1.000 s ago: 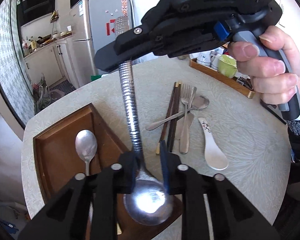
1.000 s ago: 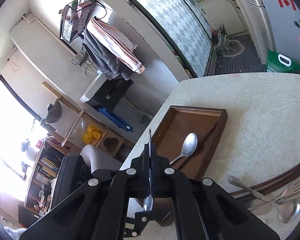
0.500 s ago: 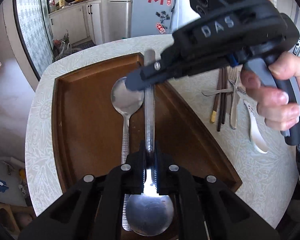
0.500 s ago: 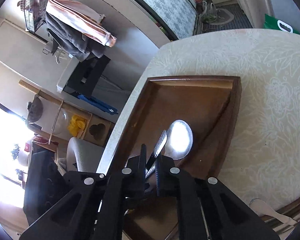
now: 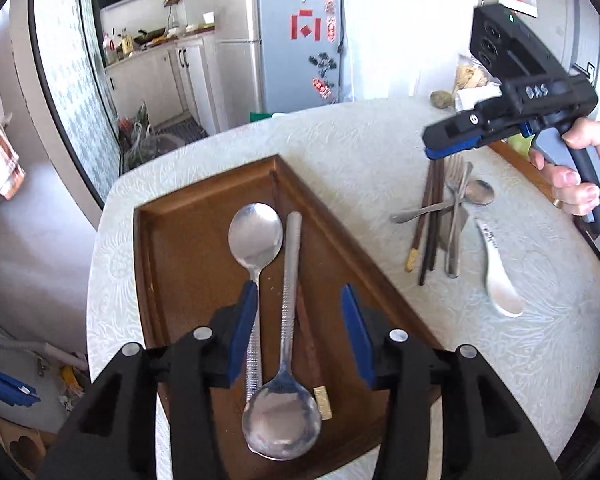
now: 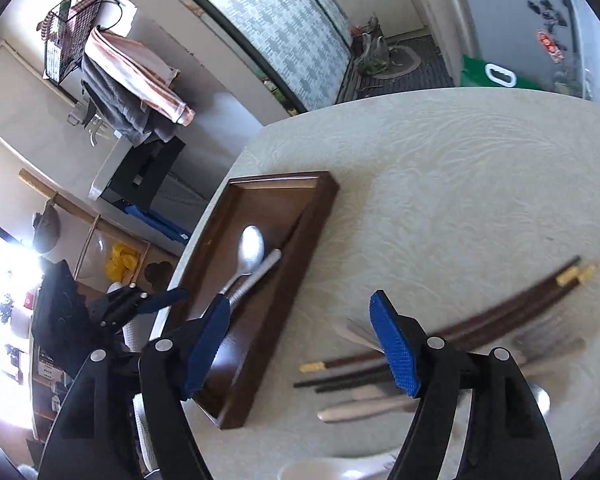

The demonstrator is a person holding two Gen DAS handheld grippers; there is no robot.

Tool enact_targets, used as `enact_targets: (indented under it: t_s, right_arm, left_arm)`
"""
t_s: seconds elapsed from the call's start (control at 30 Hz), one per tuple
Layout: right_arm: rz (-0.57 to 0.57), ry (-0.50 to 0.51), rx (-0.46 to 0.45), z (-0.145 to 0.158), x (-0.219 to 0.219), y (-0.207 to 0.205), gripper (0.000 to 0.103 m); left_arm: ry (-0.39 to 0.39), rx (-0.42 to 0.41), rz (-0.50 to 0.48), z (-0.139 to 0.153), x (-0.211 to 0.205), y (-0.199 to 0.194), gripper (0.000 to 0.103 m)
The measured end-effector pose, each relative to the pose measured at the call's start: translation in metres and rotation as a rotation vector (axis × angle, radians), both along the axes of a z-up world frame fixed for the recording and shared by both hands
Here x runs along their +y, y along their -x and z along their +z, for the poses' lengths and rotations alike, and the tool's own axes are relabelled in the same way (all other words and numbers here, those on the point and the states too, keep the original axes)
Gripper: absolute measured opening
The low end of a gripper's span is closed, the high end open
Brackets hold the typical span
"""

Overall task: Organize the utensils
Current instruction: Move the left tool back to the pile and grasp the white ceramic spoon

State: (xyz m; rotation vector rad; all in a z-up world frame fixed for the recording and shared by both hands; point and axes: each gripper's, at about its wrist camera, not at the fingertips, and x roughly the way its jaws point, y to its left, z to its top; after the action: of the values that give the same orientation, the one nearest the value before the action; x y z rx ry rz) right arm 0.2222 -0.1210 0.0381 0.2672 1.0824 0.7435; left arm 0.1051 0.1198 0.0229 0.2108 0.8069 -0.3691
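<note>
The table [image 5: 360, 140] carries a wooden tray [image 5: 180, 264] at its left edge, two spoons [image 5: 288, 312] lying inside. The left hand-held gripper [image 5: 298, 328] is opening, released, astride them. The right hand-held gripper [image 6: 300, 348], also opening and empty, hovers over the jumbled chopsticks [image 6: 480, 308] and fork [image 5: 456, 216]; overlapping pieces could make it snag two together.

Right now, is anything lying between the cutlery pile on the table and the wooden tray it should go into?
Nothing visible. Bare tablecloth separates the pile of cutlery from the wooden tray. Only the tray's raised rim must be cleared, and two spoons already lie inside along its right side.
</note>
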Motion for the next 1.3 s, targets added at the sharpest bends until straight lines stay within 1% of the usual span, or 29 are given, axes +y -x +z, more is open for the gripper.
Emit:
enact_targets:
  t_s: [0.03,0.13,0.2,0.27,0.33,0.5,0.6,0.7,0.77,0.83,0.93,1.0,1.07,1.17,1.27,1.3]
  right_arm:
    - [-0.019,0.007,-0.006,-0.001,-0.014,0.005,0.073]
    - [-0.055,0.022,-0.009,-0.006,-0.042,0.017,0.073]
    - [-0.073,0.035,-0.011,-0.01,-0.056,0.027,0.073]
    - [-0.083,0.041,-0.013,-0.013,-0.068,0.035,0.073]
    - [-0.089,0.047,-0.018,-0.015,-0.077,0.041,0.073]
    - [-0.114,0.039,-0.029,-0.019,-0.099,0.05,0.073]
    - [-0.105,0.029,-0.023,-0.025,-0.102,0.054,0.07]
    - [-0.089,0.024,-0.008,-0.033,-0.099,0.058,0.069]
    - [-0.074,0.022,-0.004,-0.038,-0.096,0.061,0.068]
    - [-0.061,0.018,-0.001,-0.04,-0.093,0.064,0.067]
    - [-0.053,0.016,0.002,-0.044,-0.091,0.067,0.067]
    - [-0.049,0.015,0.003,-0.045,-0.09,0.068,0.067]
    - [-0.046,0.012,0.006,-0.047,-0.089,0.07,0.067]
    - [-0.043,0.009,0.012,-0.049,-0.086,0.069,0.067]
    - [-0.038,0.003,0.019,-0.053,-0.085,0.07,0.065]
    - [-0.038,0.001,0.021,-0.053,-0.085,0.071,0.063]
  left_arm:
    - [0.004,-0.011,-0.011,0.005,-0.004,0.003,0.058]
    - [0.022,-0.036,-0.062,0.013,-0.014,0.014,0.065]
    - [0.025,-0.047,-0.101,0.012,-0.03,0.017,0.069]
    - [0.018,-0.056,-0.14,0.01,-0.045,0.022,0.07]
    - [0.018,-0.051,-0.18,0.006,-0.061,0.024,0.073]
    - [0.02,-0.023,-0.259,-0.008,-0.097,0.023,0.074]
    - [0.039,0.011,-0.305,-0.017,-0.117,0.022,0.074]
    - [0.014,0.019,-0.336,-0.028,-0.137,0.023,0.074]
    - [-0.013,0.007,-0.341,-0.034,-0.147,0.022,0.074]
    - [-0.035,0.011,-0.336,-0.041,-0.152,0.019,0.074]
    - [-0.033,0.046,-0.346,-0.049,-0.153,0.017,0.074]
    - [-0.05,0.054,-0.352,-0.055,-0.155,0.019,0.073]
    - [-0.044,0.069,-0.354,-0.06,-0.156,0.02,0.072]
    - [-0.057,0.074,-0.354,-0.066,-0.158,0.021,0.07]
    - [-0.049,0.079,-0.349,-0.067,-0.159,0.021,0.065]
    - [-0.044,0.081,-0.348,-0.067,-0.159,0.021,0.062]
